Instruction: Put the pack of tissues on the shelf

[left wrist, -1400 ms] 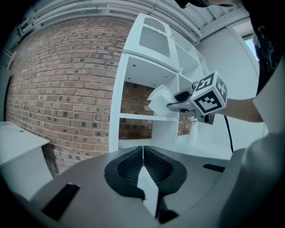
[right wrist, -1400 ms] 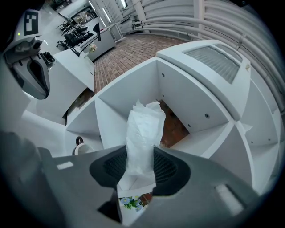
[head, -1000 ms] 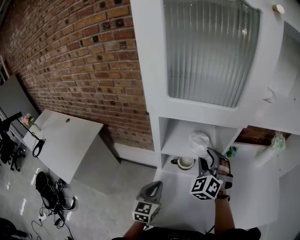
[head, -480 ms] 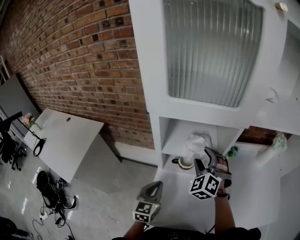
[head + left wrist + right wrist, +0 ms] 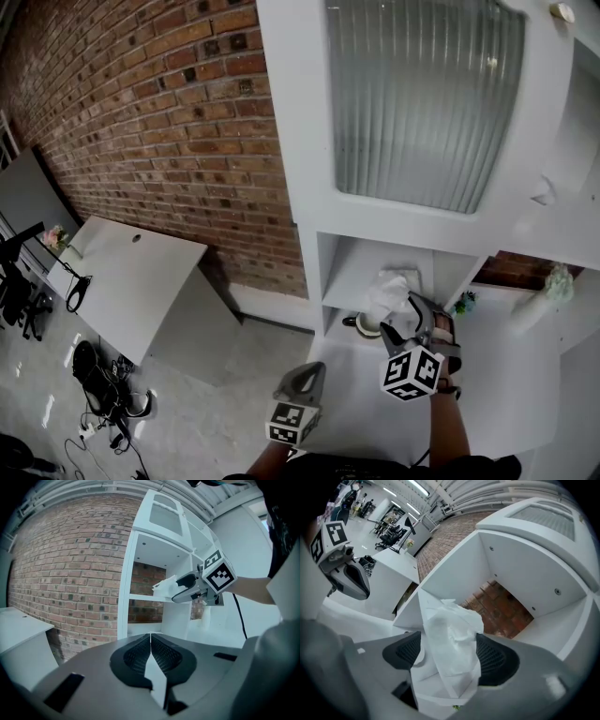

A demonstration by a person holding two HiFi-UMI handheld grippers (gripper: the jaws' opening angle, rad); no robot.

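The white pack of tissues (image 5: 389,287) lies at the front of the white cabinet's open shelf (image 5: 354,272). My right gripper (image 5: 412,316) reaches up to it. In the right gripper view the pack (image 5: 452,644) stands between the jaws of the right gripper (image 5: 450,657), which are opening. A gap shows at the left pad (image 5: 405,651), and the shelf (image 5: 454,588) runs behind. My left gripper (image 5: 307,375) hangs lower, shut and empty. The left gripper view shows the left gripper (image 5: 150,649) shut, with the pack (image 5: 164,585) and the right gripper (image 5: 183,589) far ahead.
A cup (image 5: 371,324) sits on the lower shelf under the pack. A ribbed glass door (image 5: 422,103) closes the cabinet above. Left of it is a brick wall (image 5: 169,112), then a white desk (image 5: 131,277), with cables (image 5: 103,389) on the floor.
The right gripper has pushed the pack forward onto the shelf and its jaws have spread apart. The left gripper has stayed where it was.
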